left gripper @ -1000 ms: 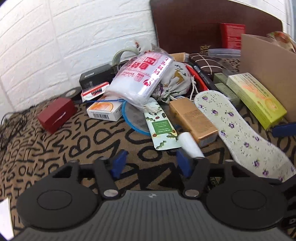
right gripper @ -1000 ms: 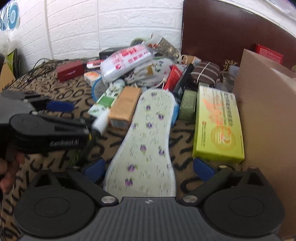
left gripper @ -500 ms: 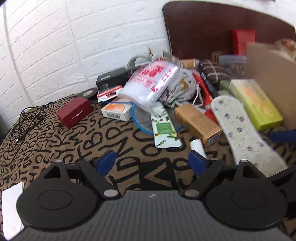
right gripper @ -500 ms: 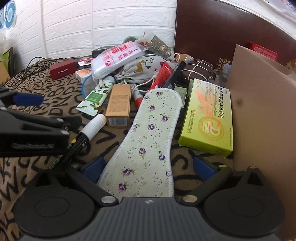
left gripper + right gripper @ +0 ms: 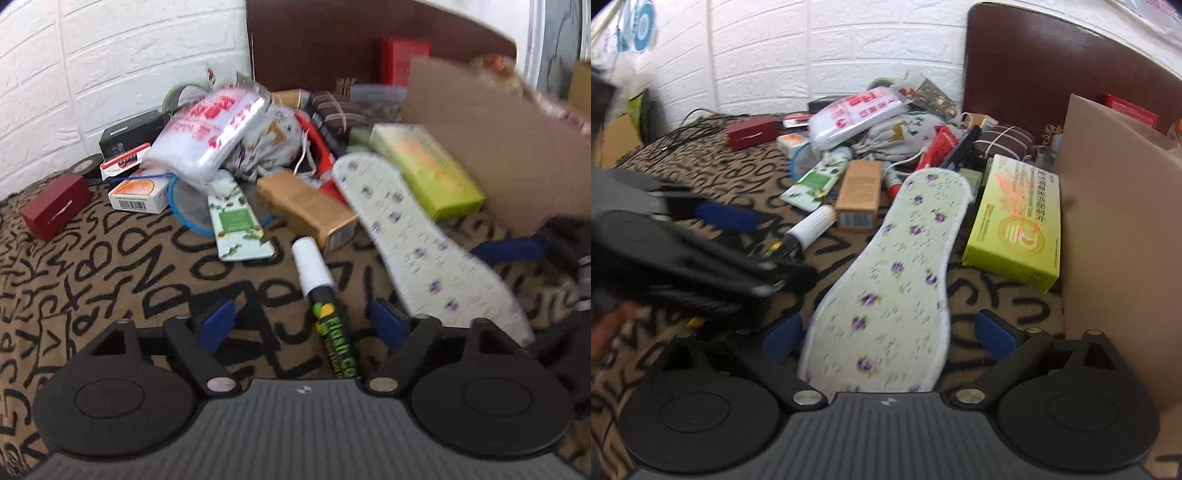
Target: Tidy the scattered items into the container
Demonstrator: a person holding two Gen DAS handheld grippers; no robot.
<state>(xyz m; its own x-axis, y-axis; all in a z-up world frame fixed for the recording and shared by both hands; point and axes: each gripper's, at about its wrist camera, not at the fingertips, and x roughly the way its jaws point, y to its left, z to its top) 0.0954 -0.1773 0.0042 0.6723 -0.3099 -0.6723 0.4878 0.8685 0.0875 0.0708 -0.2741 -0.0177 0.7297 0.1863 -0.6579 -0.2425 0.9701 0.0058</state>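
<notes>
Straddling the marker (image 5: 320, 291), the left gripper (image 5: 304, 323) has just narrowed its spread jaws, nothing pinched.

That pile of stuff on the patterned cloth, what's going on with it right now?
A person is tidying clutter with a gripper in each hand. The left gripper, jaws apart and just narrowing a little, frames a black marker with a white cap without touching it. The right gripper stands open around the heel of a floral insole. Neither holds anything. The cardboard box waits on the right.
</notes>
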